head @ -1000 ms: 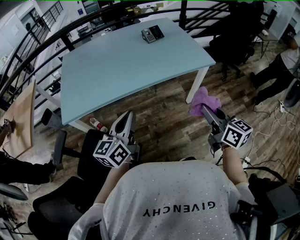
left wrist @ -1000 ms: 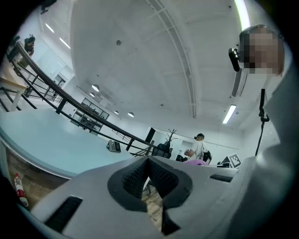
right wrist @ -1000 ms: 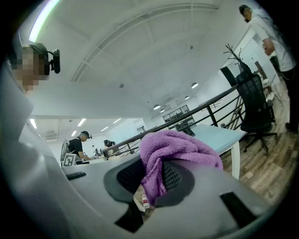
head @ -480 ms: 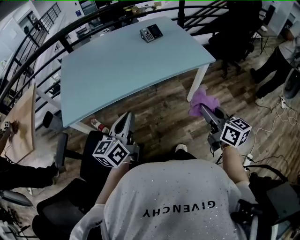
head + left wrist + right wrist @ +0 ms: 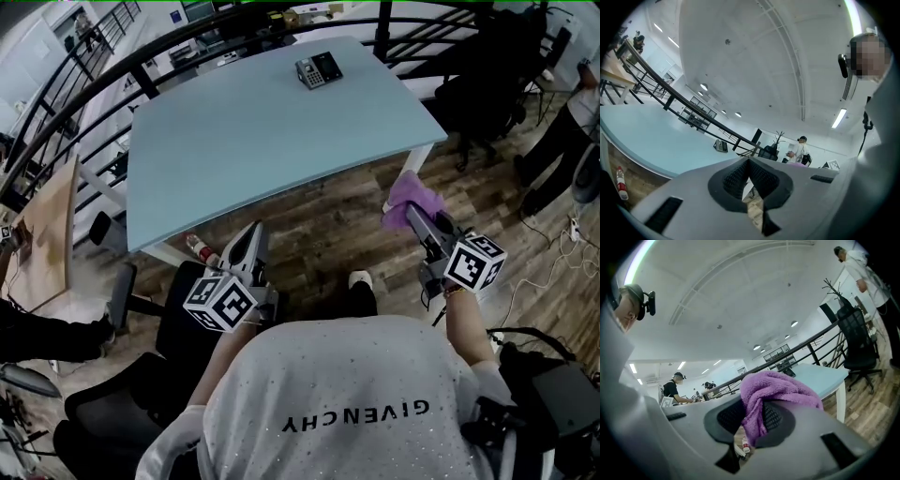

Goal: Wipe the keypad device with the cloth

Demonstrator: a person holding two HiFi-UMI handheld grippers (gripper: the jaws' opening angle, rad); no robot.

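Note:
The keypad device [image 5: 319,70] lies near the far edge of the light blue table [image 5: 262,131]; it also shows small in the left gripper view as a keypad device [image 5: 721,146]. My right gripper [image 5: 410,216] is shut on a purple cloth [image 5: 411,200], held over the wooden floor short of the table's near right corner. The purple cloth [image 5: 776,392] bulges between that gripper's jaws. My left gripper [image 5: 250,246] is shut with nothing in it, below the table's near edge. Both grippers are well away from the device.
A black railing [image 5: 169,52] curves behind the table. A small bottle [image 5: 199,249] lies on the floor by the table's near left leg. A black chair [image 5: 141,309] sits low left. People stand at the right edge [image 5: 562,131], and a wooden board [image 5: 42,239] leans at left.
The view has shifted slightly, so the table and device sit a little farther right and nearer. Both grippers keep their pose, the cloth still in the right one.

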